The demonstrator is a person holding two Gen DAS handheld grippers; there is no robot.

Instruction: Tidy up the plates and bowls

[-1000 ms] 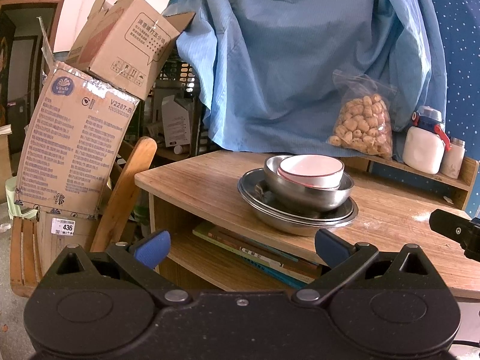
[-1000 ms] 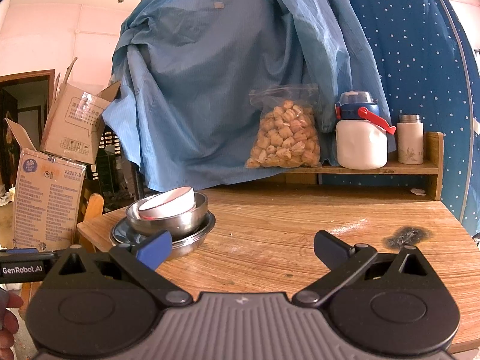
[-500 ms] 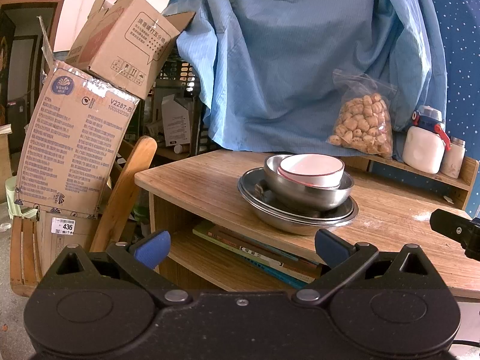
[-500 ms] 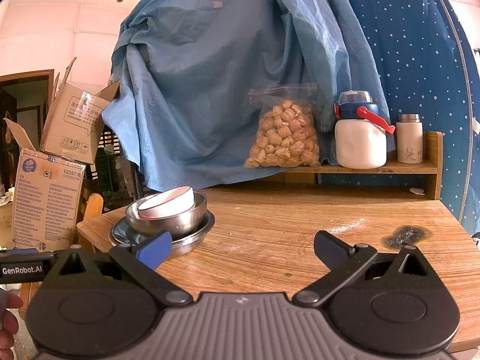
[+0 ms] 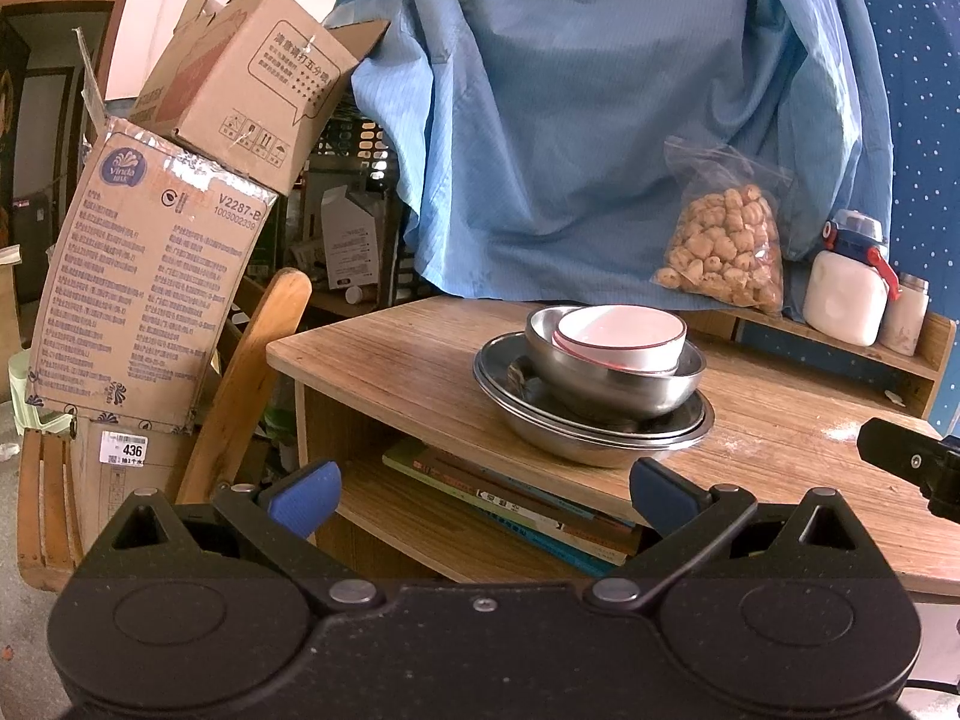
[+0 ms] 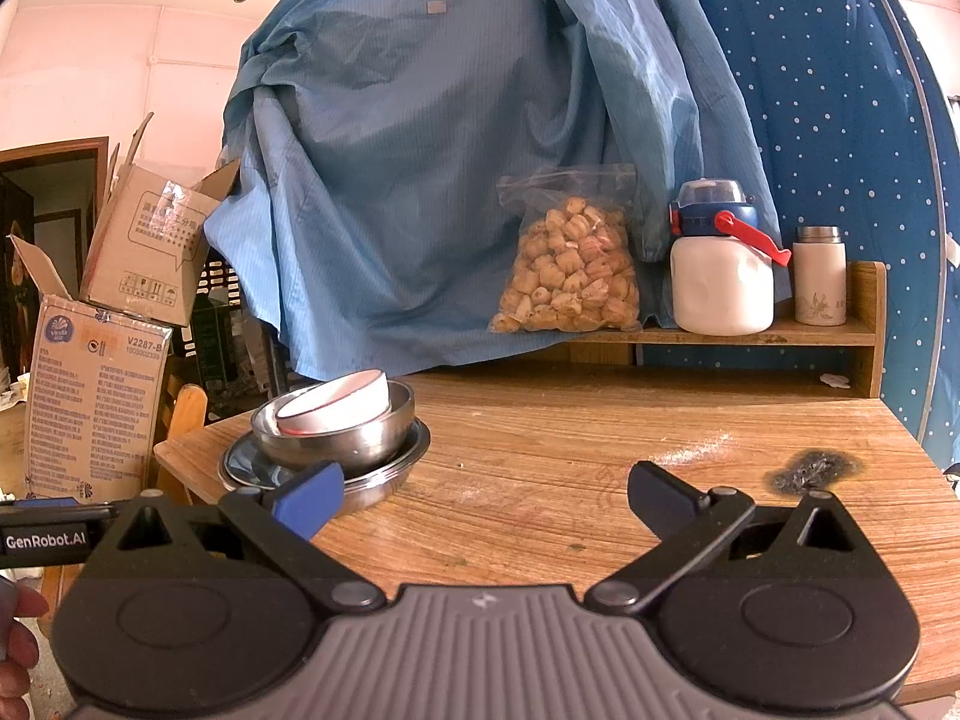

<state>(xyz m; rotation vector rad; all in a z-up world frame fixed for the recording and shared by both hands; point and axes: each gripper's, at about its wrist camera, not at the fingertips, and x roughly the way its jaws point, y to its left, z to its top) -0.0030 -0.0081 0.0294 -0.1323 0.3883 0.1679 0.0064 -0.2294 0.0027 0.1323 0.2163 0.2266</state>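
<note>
A white bowl with a red rim [image 5: 621, 339] sits tilted inside a steel bowl [image 5: 612, 381], which rests in stacked steel plates [image 5: 591, 441] near the left end of the wooden table [image 5: 390, 360]. The stack also shows in the right wrist view, with the white bowl [image 6: 336, 402], steel bowl [image 6: 336, 441] and plates [image 6: 372, 480]. My left gripper [image 5: 480, 495] is open and empty, just short of the table's front edge, below the stack. My right gripper [image 6: 483, 495] is open and empty over the table's front, with the stack at its left fingertip.
A low shelf [image 6: 780, 336] at the table's back holds a bag of snacks [image 6: 567, 258], a white jug [image 6: 720, 276] and a small flask [image 6: 819, 282]. Books [image 5: 516, 504] lie under the tabletop. Cardboard boxes [image 5: 150, 276] and a wooden chair [image 5: 240, 384] stand left. A dark scorch mark [image 6: 810, 471] shows on the table.
</note>
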